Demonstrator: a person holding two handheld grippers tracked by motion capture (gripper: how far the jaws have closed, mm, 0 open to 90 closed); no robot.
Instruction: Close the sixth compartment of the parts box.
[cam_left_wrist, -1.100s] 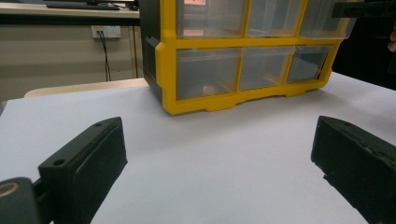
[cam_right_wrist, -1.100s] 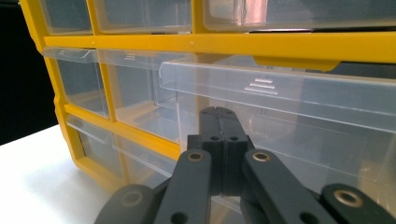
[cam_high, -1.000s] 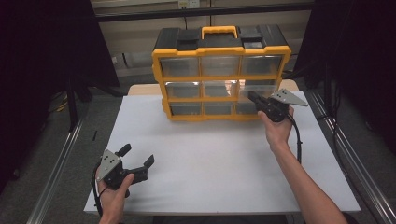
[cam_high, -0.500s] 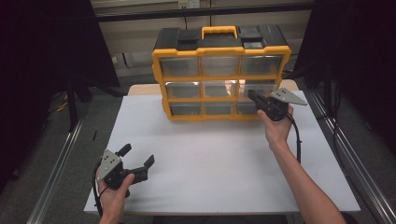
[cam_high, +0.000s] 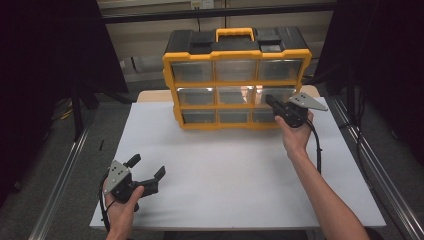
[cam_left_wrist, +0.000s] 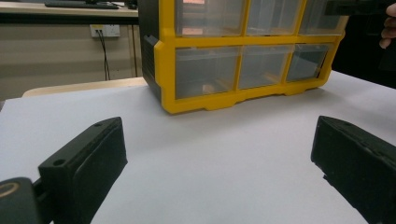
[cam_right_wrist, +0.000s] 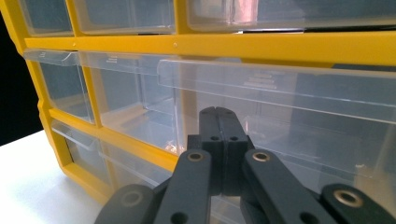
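Yellow-framed cabinet, high view: a boxy plastic organiser (cam_high: 235, 75) with a black top, a yellow carry handle (cam_high: 235, 34) and three rows of three clear drawers is seen standing at the far edge of a table covered by a matt white sheet (cam_high: 235, 175).
Right gripper, high view: the black right gripper (cam_high: 272, 101), topped by a grey three-cornered plate, is held level at the middle drawer of the right column (cam_high: 275, 94); whether it touches the drawer front cannot be told from this height.
Left gripper, high view: the left gripper (cam_high: 147, 167) is held low over the near left part of the sheet, well apart from the cabinet, its two blunt black jaws spread wide with nothing between them.
Cabinet, left gripper view: glossy yellow ribs and see-through drawer fronts of the organiser (cam_left_wrist: 243, 70) are seen beyond bare white sheet; the chunky, matt jaws of the left gripper (cam_left_wrist: 215, 154) are parted to either side of the frame.
Drawers, right gripper view: smooth transparent drawers with long lip-shaped pulls are set in yellow frame bars; the drawer (cam_right_wrist: 289, 107) is directly ahead.
Claw, right gripper view: the right gripper (cam_right_wrist: 223, 112) is shown with jaws pressed flat together, tips just below the drawer's clear pull, nothing clamped between them.
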